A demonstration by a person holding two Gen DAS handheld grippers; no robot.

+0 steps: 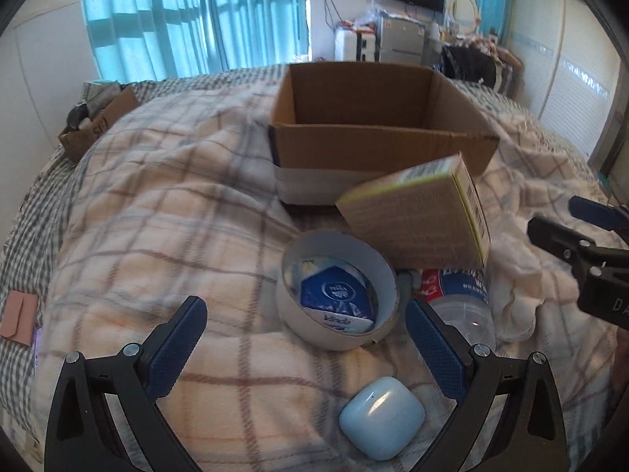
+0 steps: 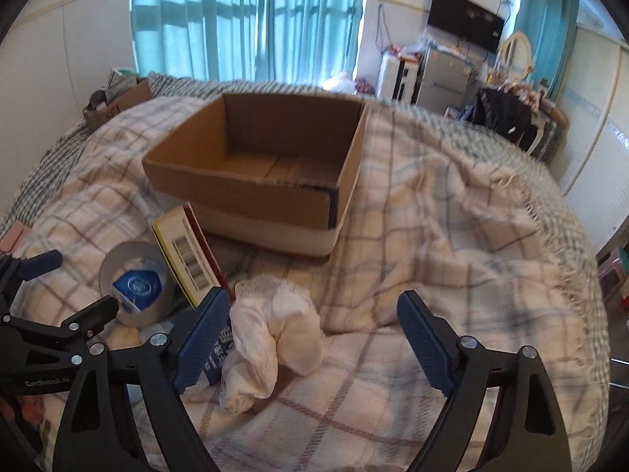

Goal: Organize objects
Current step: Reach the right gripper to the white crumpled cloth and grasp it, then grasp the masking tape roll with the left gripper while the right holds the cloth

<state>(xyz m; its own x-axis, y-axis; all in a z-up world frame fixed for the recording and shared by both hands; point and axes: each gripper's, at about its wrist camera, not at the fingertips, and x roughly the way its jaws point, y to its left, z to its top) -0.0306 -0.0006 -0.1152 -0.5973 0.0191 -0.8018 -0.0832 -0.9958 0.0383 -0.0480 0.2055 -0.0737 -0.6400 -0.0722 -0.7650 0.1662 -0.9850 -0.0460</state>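
Bed covered by a plaid blanket (image 2: pixel 452 236); open cardboard box (image 1: pixel 377 133) sits at 12 o'clock from both tools and looks bare inside as far as the right wrist view shows.

Loose things in a cluster just short of the box:
- tape roll (image 1: pixel 336 303) on its side, with a blue tissue pack (image 1: pixel 338 295) seen through its core
- yellow-edged carton (image 1: pixel 420 216) tilted, leaning over the roll's 1 o'clock side
- clear bottle (image 1: pixel 464 303) lying at the roll's 3 o'clock, partly under the carton
- pale blue earbud case (image 1: pixel 381 417) at the roll's 6 o'clock
- crumpled white cloth (image 2: pixel 275 338), well right of the roll

Left tool (image 1: pixel 304 348): released, jaws spread wide, hovering low, nothing between them. Right tool (image 2: pixel 312 344): also released, with the cloth just inside its left finger.

Judgement: first pick not yet made. The earbud case is the left tool's nearest target, but it is smooth and rounded, so close across its broad faces, centred. For the cloth, drop the right tool deep and gather a thick fold; a shallow pinch may also snag the blanket. Leave the carton until the roll is clear, as it may topple.
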